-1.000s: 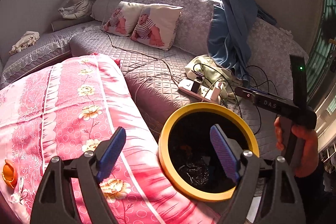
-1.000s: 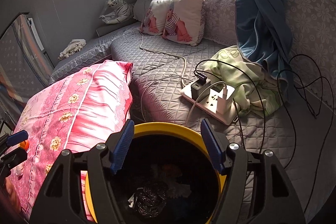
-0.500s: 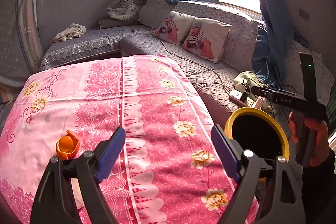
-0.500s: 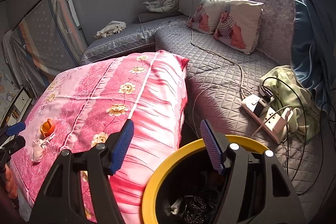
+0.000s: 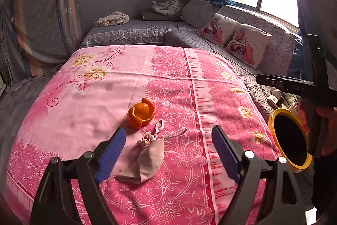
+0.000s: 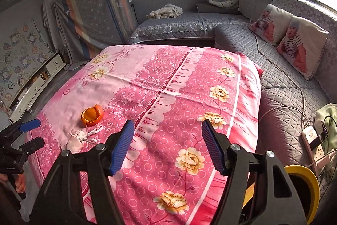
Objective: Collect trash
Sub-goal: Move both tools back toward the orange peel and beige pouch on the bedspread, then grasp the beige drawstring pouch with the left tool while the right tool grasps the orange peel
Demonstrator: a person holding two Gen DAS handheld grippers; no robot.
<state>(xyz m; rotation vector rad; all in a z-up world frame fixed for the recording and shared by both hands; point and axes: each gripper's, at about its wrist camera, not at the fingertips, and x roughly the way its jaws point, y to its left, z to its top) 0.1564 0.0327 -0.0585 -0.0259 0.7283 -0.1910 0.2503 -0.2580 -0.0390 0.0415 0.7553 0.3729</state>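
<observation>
An orange peel lies on the pink flowered cloth that covers the table, with a small pink drawstring pouch just in front of it. My left gripper hangs open over the pouch, nothing between its blue pads. In the right wrist view the orange peel and the pouch sit far left, and my right gripper is open and empty above the cloth's near right part. The yellow-rimmed bin stands beside the table's right edge; the bin also shows at lower right.
A grey quilted sofa wraps the back and right, bearing two baby-print pillows, a plush tiger, a crumpled cloth, a power strip and cables. A covered panel leans at the left wall.
Both views have swung left from the bin to the pink table. The orange peel and pouch now lie close before my left gripper. Neither gripper took hold of anything.
</observation>
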